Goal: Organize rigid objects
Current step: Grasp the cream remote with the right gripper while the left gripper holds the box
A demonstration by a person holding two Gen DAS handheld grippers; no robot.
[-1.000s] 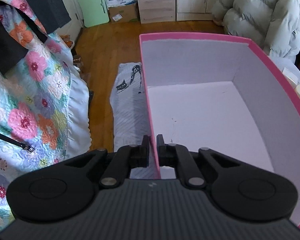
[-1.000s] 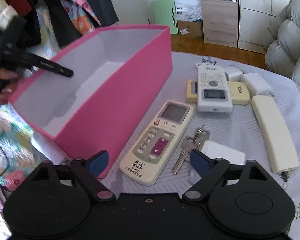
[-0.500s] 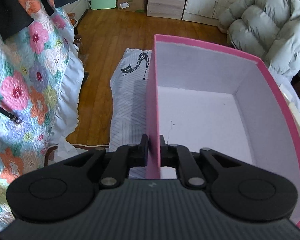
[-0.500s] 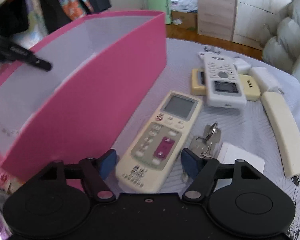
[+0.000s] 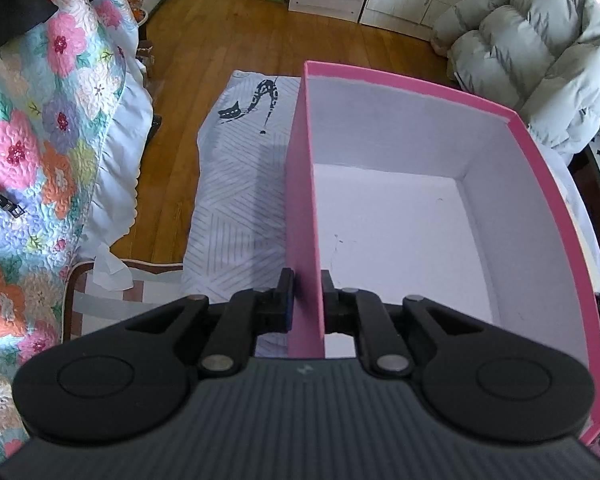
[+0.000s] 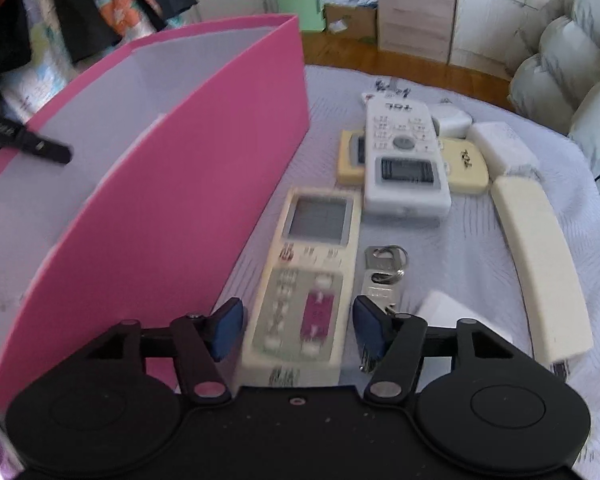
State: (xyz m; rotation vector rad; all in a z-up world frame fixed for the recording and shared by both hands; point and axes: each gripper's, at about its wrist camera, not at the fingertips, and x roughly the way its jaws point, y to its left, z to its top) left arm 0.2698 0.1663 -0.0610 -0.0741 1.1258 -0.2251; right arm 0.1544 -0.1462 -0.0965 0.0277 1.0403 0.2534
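At box edge — left gripper [image 5: 307,302] pinched pink box [image 5: 400,216] wall, jaws easing apart. Right gripper [image 6: 298,326] half open, closing around cream remote [image 6: 310,280] — pads not touching. Remote flat on cloth beside box.

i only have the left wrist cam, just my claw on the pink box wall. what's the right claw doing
observer: the right claw straddles a cream remote lying beside the pink box; its jaws are closing, pads not yet on it.
operator: anything close it could catch
observer: a bunch of keys lies right against the remote's right edge, next to the right-hand finger.
operator: what else is outside the box
observer: a white remote lies across a yellowish one, further back on the cloth.
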